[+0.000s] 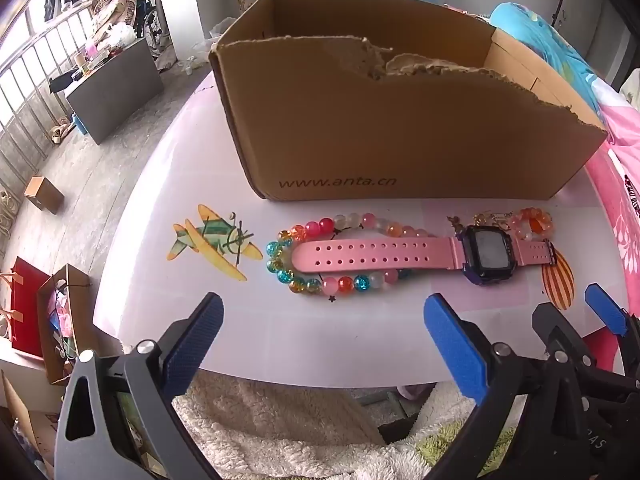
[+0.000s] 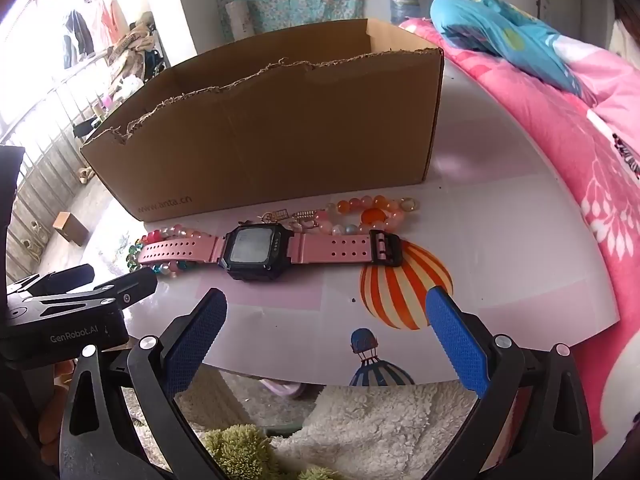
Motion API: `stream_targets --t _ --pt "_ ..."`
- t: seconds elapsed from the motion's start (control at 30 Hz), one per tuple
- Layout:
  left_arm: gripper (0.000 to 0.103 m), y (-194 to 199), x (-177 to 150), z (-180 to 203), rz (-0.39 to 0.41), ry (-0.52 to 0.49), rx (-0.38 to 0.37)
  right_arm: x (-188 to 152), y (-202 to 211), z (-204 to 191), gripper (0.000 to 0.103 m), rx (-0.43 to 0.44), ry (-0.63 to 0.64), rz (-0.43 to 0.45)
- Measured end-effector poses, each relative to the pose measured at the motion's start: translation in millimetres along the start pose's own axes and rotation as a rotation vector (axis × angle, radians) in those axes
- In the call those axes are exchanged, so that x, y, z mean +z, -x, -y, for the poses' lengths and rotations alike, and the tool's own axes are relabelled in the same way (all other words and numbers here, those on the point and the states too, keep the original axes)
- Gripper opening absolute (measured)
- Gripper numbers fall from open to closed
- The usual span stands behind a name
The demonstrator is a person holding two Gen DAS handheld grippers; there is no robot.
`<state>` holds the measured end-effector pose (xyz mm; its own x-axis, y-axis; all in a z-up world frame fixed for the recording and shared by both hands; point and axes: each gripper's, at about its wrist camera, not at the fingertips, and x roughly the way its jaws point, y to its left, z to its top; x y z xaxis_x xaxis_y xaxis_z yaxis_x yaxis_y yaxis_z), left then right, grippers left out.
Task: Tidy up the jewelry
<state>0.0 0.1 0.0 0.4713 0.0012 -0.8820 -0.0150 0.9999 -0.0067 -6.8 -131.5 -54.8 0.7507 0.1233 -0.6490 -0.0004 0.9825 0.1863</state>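
A pink-strapped watch [image 1: 384, 258] with a black face lies flat on the white table [image 1: 280, 344], its strap across a multicoloured bead bracelet [image 1: 320, 284]. An orange and pink bead bracelet [image 1: 534, 222] with gold charms lies by the buckle end. In the right wrist view the watch [image 2: 256, 250], the orange bracelet [image 2: 372, 214] and the multicoloured bracelet [image 2: 160, 268] lie in front of the box. The cardboard box [image 1: 392, 120] with a torn front rim stands behind them. My left gripper [image 1: 326, 344] is open and empty, near the table's front edge. My right gripper [image 2: 326, 334] is open and empty beside it.
The table [image 2: 500, 280] has balloon and airplane pictures printed on it. A pink quilt [image 2: 580, 140] lies to the right. A fluffy rug [image 2: 360, 432] lies below the table's front edge. Bags and boxes [image 1: 48, 320] stand on the floor at the left.
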Motion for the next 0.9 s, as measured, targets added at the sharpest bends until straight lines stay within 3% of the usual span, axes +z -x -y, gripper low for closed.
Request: stream_targets --t 0.9 --pt "0.099 0.2 -2.2 -2.0 0.004 0.004 0.01 5.0 -4.2 -1.9 0.096 0.005 -0.005 -0.004"
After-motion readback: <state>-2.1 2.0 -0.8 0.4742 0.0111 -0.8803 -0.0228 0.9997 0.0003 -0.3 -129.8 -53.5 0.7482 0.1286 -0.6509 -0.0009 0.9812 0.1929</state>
